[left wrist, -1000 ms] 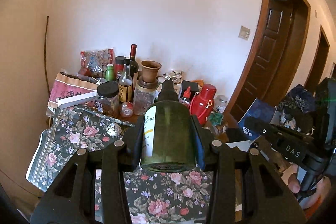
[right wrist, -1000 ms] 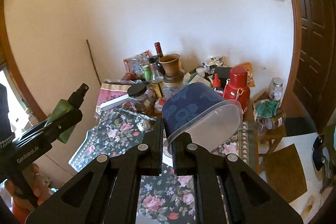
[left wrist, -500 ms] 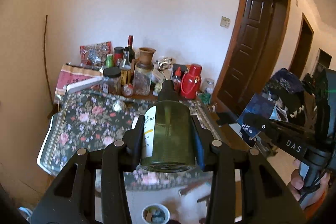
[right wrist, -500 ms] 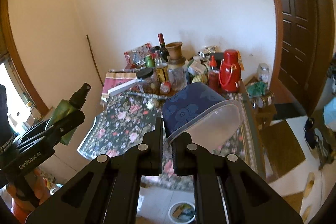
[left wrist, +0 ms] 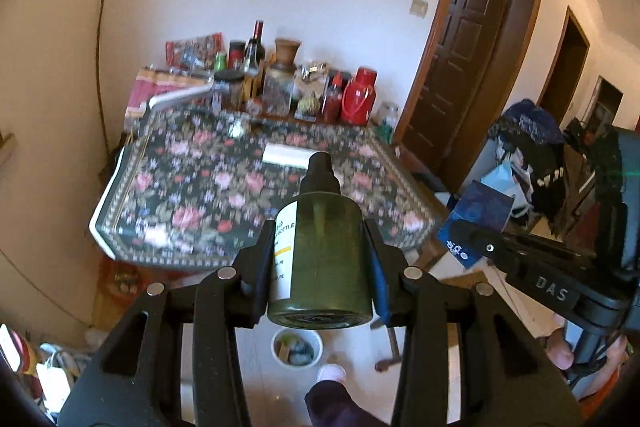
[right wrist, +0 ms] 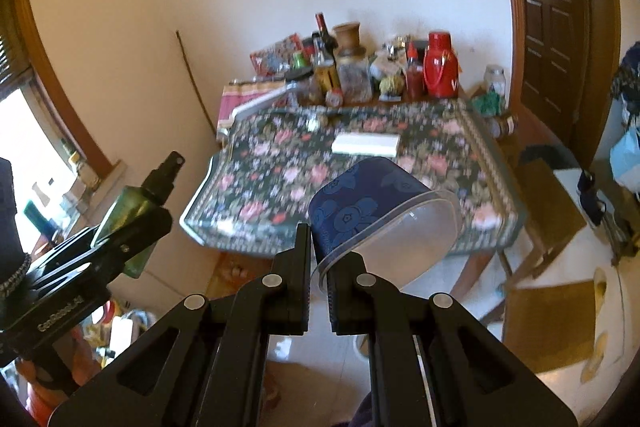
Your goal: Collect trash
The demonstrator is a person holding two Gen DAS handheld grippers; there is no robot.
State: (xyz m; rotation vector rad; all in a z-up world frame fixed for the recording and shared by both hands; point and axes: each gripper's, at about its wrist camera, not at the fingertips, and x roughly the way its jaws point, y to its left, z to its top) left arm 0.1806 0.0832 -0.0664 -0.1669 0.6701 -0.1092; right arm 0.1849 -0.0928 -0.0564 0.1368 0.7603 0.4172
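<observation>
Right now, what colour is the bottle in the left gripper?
Dark green spray bottle, black nozzle; clearest in left wrist view.

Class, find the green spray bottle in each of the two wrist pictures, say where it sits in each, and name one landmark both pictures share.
Left wrist view: the green spray bottle fills the lower centre, clamped between the left gripper's fingers, nozzle pointing away.
Right wrist view: the same bottle is at the left edge, tilted, held in that gripper.
Shared landmark: the red flask at the back of the table.
</observation>
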